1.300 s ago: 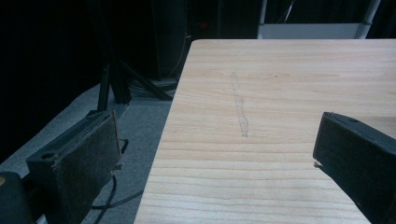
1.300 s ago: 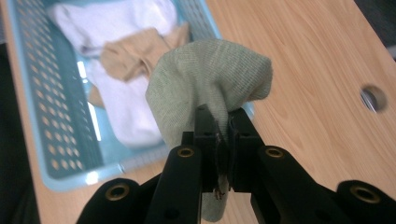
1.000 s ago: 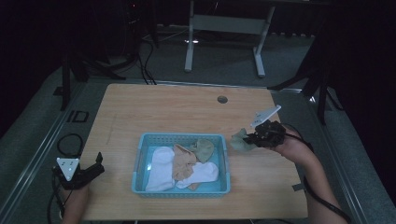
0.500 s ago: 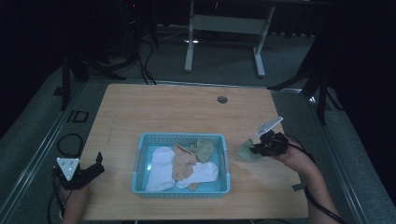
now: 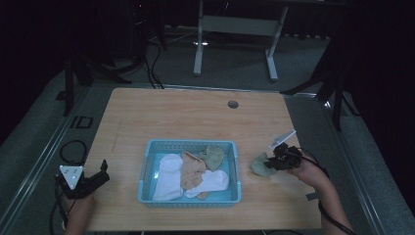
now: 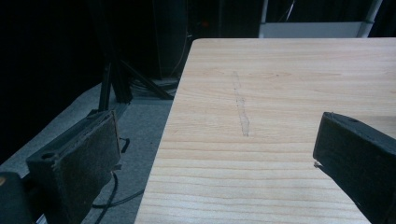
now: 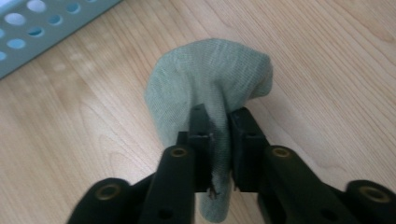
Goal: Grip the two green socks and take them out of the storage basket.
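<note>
Right gripper has come down to the table at right of frame since a second ago, jaws just easing apart, green sock between them, likely being released beside the basket. Sock: soft ribbed knit, bunched. Basket: perforated blue plastic. Left gripper, lower left, open and empty
</note>
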Demonstrator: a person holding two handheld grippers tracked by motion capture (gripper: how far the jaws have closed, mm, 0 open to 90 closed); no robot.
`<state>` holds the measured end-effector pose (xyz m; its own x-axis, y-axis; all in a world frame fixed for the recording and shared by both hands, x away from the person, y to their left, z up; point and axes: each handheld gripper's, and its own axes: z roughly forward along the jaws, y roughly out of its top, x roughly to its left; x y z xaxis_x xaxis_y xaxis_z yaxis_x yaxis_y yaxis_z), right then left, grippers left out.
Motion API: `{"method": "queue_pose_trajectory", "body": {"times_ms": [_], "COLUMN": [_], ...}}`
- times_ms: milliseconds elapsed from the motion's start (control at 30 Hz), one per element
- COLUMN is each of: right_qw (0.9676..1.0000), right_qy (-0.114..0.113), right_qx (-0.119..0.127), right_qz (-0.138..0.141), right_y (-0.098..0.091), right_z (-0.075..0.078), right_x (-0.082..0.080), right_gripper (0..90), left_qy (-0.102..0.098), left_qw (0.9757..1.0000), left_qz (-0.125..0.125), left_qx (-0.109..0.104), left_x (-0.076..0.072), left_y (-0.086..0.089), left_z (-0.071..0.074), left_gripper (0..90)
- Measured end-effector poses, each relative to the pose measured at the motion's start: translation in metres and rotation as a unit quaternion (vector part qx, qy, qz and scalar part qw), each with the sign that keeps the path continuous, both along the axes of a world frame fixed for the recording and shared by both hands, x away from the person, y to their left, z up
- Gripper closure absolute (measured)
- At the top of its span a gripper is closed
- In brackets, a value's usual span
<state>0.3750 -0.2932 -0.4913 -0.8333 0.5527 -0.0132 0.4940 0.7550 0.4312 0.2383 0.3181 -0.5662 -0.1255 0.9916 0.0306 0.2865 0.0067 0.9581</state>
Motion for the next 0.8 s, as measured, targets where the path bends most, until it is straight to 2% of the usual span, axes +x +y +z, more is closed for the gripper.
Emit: {"method": "queue_pose_trajectory", "body": {"times_ms": [133,167,200,300,400,500,600,800], "right_qw": [1.0,1.0,0.9999,0.9999,0.9998,0.9994,0.9991,0.9986], "right_qy": [0.006,0.006,0.006,-0.001,-0.003,0.002,-0.003,-0.009], "right_qx": [0.0,0.0,0.007,0.014,0.019,0.033,0.038,0.032], "right_qz": [0.001,0.001,-0.003,-0.006,-0.004,0.011,0.02,0.041], "right_y": [0.002,0.002,0.002,0.003,0.005,0.015,0.023,0.04], "right_z": [0.003,0.003,0.009,0.018,0.024,0.036,0.043,0.053], "right_x": [-0.001,-0.001,0.0,-0.001,-0.001,-0.003,-0.004,-0.007], "right_gripper": [65.8,65.8,58.9,55.5,53.3,50.8,50.5,51.0], "left_qy": [0.0,0.0,0.0,0.0,0.0,0.001,0.0,0.0], "left_qw": [1.0,1.0,1.0,1.0,1.0,1.0,1.0,1.0], "left_qz": [0.0,0.0,0.0,0.0,0.0,0.0,0.0,0.0], "left_qx": [0.0,0.0,0.001,0.001,0.0,0.001,0.001,0.001], "left_x": [0.0,0.0,0.0,0.0,0.0,0.0,0.0,0.0], "left_y": [0.0,0.0,0.0,0.0,0.0,0.0,0.0,0.0], "left_z": [0.0,0.0,0.0,0.0,0.0,0.0,0.0,0.0], "left_gripper": [0.3,0.4,0.4,0.4,0.4,0.4,0.4,0.4]}}
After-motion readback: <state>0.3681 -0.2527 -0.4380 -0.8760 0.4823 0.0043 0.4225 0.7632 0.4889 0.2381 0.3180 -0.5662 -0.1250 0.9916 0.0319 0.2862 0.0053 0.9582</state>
